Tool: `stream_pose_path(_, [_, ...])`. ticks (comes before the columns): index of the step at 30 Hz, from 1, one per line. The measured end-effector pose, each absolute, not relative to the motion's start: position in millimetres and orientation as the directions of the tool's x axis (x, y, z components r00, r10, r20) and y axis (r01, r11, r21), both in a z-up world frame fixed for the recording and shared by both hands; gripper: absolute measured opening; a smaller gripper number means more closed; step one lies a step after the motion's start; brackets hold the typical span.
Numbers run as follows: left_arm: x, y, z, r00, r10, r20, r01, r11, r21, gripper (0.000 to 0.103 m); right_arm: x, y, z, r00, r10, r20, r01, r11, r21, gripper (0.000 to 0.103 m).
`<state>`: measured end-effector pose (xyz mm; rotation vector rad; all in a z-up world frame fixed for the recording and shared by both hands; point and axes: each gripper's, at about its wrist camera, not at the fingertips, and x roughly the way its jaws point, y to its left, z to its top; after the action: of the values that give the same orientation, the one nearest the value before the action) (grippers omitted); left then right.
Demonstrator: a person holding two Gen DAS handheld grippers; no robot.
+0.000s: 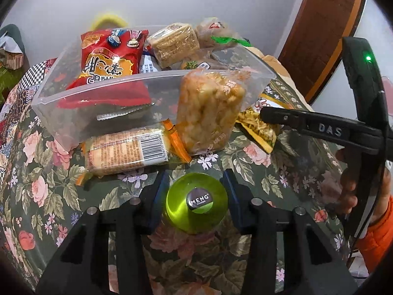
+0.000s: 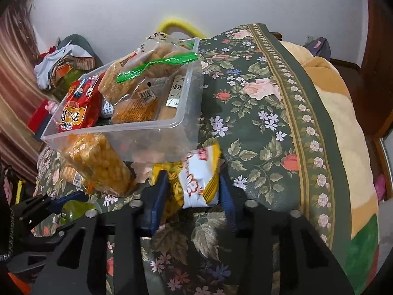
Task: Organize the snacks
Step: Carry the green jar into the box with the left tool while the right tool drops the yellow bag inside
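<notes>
A green domed jelly cup (image 1: pixel 196 204) with a round "MENG" label stands on the floral cloth, and my left gripper (image 1: pixel 196 182) is shut on it, a blue pad on each side. My right gripper (image 2: pixel 194 179) is shut on a white-and-yellow snack packet (image 2: pixel 199 184) just in front of the clear plastic bin (image 2: pixel 122 129). The bin (image 1: pixel 157 78) holds a red chip bag (image 1: pixel 110 56), cracker packs and other bags. An orange puffed-snack pack (image 1: pixel 208 113) leans on the bin's front wall. A biscuit pack (image 1: pixel 127 150) with a barcode lies beside it.
The green floral cloth (image 2: pixel 258 127) stretches to the right of the bin. A hand in an orange sleeve (image 1: pixel 375 223) holds the right gripper's handle. There is a yellow handle (image 2: pixel 176 24) behind the bin, a clothes pile (image 2: pixel 63 66) at the left and a beige blanket (image 2: pixel 339 113) at the right edge.
</notes>
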<state>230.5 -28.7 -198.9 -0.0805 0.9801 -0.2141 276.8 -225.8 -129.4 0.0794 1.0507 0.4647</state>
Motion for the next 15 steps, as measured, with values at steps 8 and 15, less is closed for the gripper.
stream_pose_path(8, [216.3, -21.5, -181.5, 0.565, -0.202, -0.800, 0.138, 0.979, -0.149, 0.043, 265.0, -228.2, -120.3, 0.425, 0.408, -0.808, -0.355, 0.896, 0.265, 0.023])
stream_pose_path(15, [216.5, -10.0, -147.2, 0.597, -0.210, -0.774, 0.118, 0.978, -0.174, 0.002, 243.7, -230.8, -95.0, 0.471, 0.412, -0.780, -0.390, 0.891, 0.235, 0.023])
